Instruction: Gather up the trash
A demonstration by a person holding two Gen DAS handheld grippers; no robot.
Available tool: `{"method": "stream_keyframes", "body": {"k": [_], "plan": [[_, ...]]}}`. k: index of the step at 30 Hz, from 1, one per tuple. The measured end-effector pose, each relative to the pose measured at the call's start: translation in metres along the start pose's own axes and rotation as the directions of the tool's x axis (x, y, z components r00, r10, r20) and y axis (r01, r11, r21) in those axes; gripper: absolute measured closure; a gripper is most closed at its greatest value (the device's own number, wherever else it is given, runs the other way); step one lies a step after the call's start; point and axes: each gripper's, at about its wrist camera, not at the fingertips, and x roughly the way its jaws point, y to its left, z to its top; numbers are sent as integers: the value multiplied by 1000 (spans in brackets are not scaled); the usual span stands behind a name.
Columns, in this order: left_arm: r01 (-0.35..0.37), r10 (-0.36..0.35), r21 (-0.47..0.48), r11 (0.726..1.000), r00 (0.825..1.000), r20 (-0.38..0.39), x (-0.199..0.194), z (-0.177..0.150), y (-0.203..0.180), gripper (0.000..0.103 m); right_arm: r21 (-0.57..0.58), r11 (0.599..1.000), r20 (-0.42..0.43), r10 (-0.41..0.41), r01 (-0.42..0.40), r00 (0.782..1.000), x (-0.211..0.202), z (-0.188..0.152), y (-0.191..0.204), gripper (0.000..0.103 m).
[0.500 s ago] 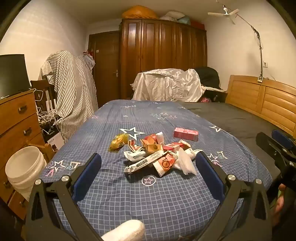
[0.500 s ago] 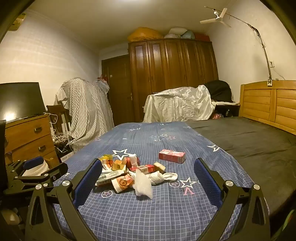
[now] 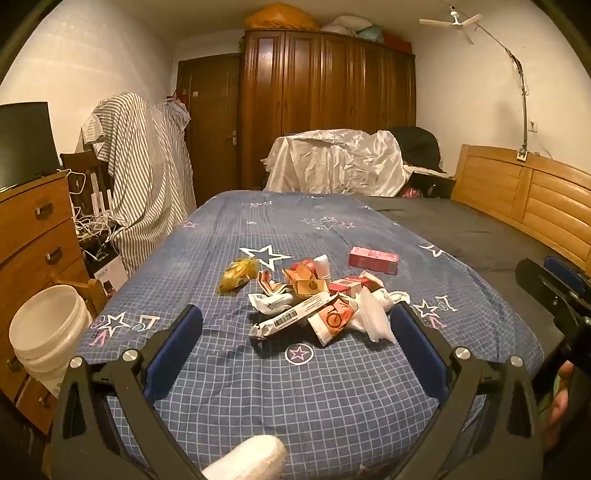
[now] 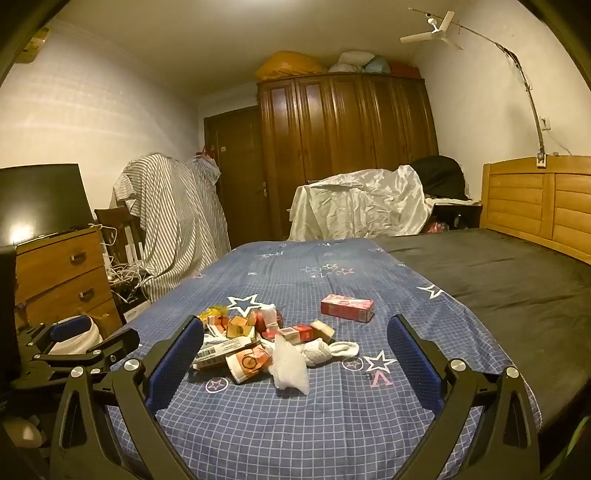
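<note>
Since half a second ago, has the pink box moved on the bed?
No. The pink box keeps the same offset right of the white star print; both drift up-frame together, so only the camera moved.

Dark wood wardrobe (image 4: pixel 347 155) on far wall, door (image 4: pixel 240 173) beside it. Wooden drawers (image 3: pixel 33 266) left of bed (image 3: pixel 295 387); ceiling fan (image 4: pixel 432 31) overhead.

Both wrist views look low along the bed (image 3: pixel 295 387) toward the wardrobe (image 4: pixel 347 147), left view sitting leftward, sharing the trash pile (image 3: pixel 314 295) nearby.
</note>
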Motion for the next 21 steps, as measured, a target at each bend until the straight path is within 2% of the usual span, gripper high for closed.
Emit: {"method": "stream_keyframes", "body": {"k": [12, 21], "plan": [[5, -5, -6, 1000, 1000, -19, 2, 2, 1, 5, -3, 1000, -19, 5, -5, 1000, 19, -11, 2, 4], [-2, 2, -15, 1000, 1000, -25, 4, 0, 6, 5, -9, 1000, -27, 11, -11, 1000, 17, -10, 4, 4]]}}
